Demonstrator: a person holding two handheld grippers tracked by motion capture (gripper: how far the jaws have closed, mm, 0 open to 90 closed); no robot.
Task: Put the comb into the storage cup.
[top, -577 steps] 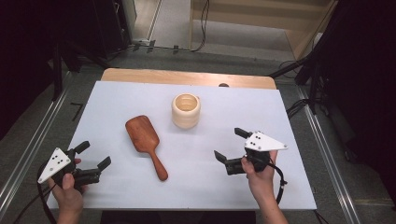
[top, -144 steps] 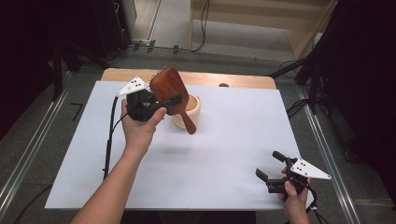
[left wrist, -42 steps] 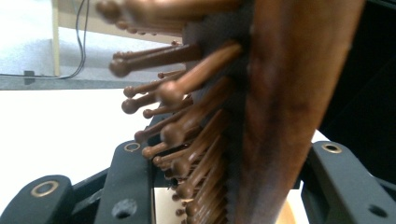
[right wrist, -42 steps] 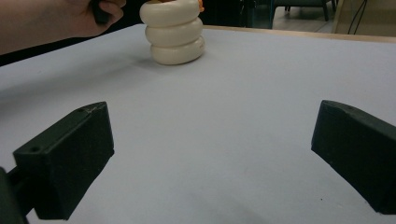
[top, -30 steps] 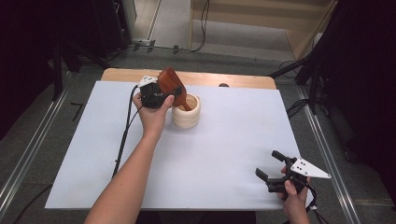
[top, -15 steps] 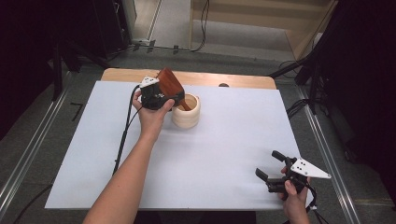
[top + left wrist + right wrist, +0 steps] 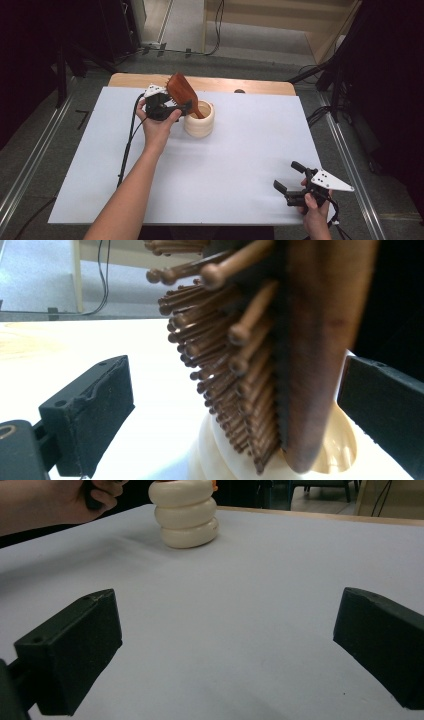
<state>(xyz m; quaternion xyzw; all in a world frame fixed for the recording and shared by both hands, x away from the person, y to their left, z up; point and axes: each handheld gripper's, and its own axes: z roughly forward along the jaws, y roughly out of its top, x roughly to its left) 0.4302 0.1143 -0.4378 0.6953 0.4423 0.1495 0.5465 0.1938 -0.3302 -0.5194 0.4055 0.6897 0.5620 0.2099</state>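
The left gripper [image 7: 176, 107] hovers at the far part of the white surface [image 7: 240, 165], just beside the cream ribbed cup [image 7: 199, 120]. Its jaws have just been opening and now stand wide, with the wooden brush [image 7: 181, 91] between them but free of both pads. In the left gripper view the brush [image 7: 280, 365] stands nearly upright in front of the camera, bristles toward the left jaw and its smooth back toward the right jaw, with a clear gap on the bristle side; on the other side the back lies close to the jaw without being pressed. The brush's handle end sits down inside the cup [image 7: 330, 450], and its head leans out over the rim, tilted toward the far left in the high view.

The right gripper [image 7: 295, 180] lies at the near right corner of the surface, well apart from the cup. Its jaws are spread wide with nothing between them; in the right gripper view the bare surface [image 7: 260, 630] stretches ahead of it, with the cup [image 7: 185, 512] far off and the person's left hand [image 7: 60, 502] beside the cup at the upper left.

A tan wooden board edge [image 7: 260, 86] runs along the far side of the surface.
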